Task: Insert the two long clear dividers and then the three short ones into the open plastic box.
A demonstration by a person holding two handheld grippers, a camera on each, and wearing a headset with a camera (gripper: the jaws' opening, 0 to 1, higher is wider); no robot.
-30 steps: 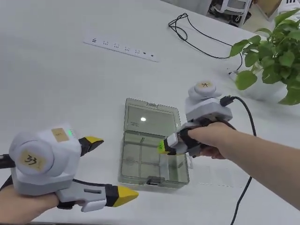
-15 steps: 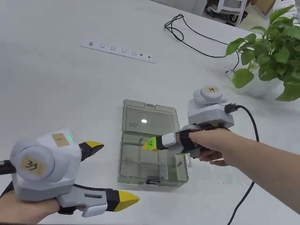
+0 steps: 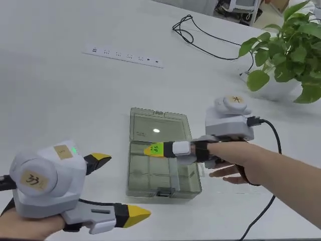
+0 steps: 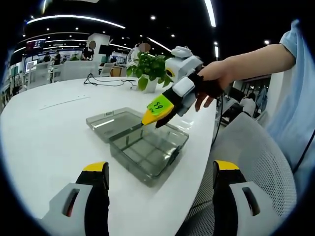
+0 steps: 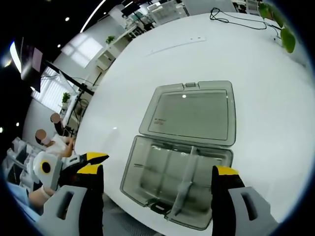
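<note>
The left gripper (image 3: 119,187), nearest the camera, hangs by the near edge of the white table (image 3: 60,100), jaws spread, nothing between them. Beyond it lies the open smoke-tinted clear plastic box (image 3: 158,128), its lid flat behind the base. One long clear divider (image 5: 186,182) stands in the base, running from hinge side to latch side. The right gripper (image 3: 155,150) hovers over the base, jaws wide apart and empty. Farther back are a white power strip (image 3: 123,54), a black cable (image 3: 176,31) and a green potted plant (image 3: 288,45).
</note>
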